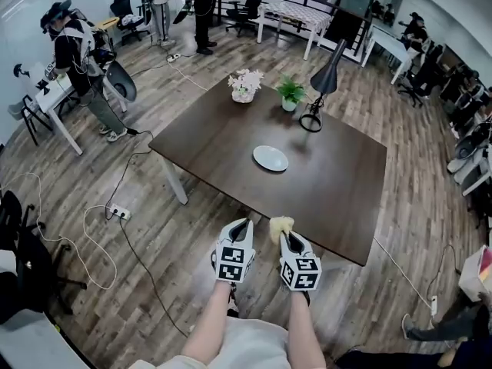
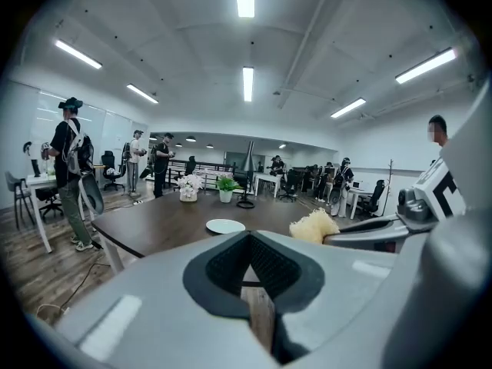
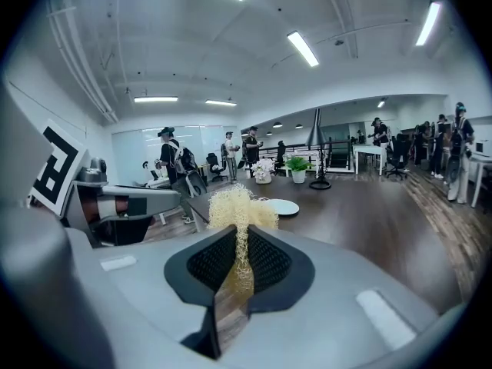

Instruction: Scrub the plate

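A white plate point(image 1: 270, 157) lies empty near the middle of the dark wooden table point(image 1: 338, 198); it shows small in the left gripper view point(image 2: 225, 226) and the right gripper view point(image 3: 283, 206). My right gripper point(image 1: 283, 233) point(image 3: 240, 256) is shut on a pale yellow mesh scrubber point(image 1: 280, 224) point(image 3: 237, 210) that sticks up past its jaws. My left gripper point(image 1: 243, 224) point(image 2: 250, 271) is beside it, shut with nothing in it. Both hang over the floor just short of the table's near edge, well back from the plate. The scrubber point(image 2: 314, 225) also shows at the right of the left gripper view.
At the table's far side stand a white pot of flowers point(image 1: 244, 85), a small green plant point(image 1: 290, 92) and a black desk lamp point(image 1: 323, 83). Cables and a power strip point(image 1: 119, 212) lie on the floor to the left. People, white tables and chairs stand further off.
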{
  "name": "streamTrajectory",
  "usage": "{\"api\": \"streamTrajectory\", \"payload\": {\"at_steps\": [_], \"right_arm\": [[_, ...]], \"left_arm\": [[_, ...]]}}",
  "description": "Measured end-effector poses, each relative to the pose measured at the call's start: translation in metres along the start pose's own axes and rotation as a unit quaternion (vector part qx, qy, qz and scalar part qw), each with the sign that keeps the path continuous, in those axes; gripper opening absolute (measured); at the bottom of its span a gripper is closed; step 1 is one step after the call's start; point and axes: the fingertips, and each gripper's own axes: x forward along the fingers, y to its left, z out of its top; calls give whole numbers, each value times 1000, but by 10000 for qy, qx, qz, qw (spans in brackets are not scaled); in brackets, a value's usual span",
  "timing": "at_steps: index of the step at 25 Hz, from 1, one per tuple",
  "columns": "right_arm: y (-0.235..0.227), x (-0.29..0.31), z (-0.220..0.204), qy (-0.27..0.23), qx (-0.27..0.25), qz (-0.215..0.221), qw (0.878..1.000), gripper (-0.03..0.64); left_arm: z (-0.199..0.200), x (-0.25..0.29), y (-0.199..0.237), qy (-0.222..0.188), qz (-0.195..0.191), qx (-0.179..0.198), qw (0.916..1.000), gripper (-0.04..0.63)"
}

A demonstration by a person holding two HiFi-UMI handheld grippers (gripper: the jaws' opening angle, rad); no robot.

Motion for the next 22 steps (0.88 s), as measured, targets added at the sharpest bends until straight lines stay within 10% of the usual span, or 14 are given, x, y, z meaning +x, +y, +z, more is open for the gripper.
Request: {"api": "streamTrajectory", "payload": {"at_steps": [22], "right_arm": [[46, 89, 23, 74, 165, -63, 9998, 64]], "left_arm": [[-14, -38, 140, 239, 336, -360, 9985, 0]]}}
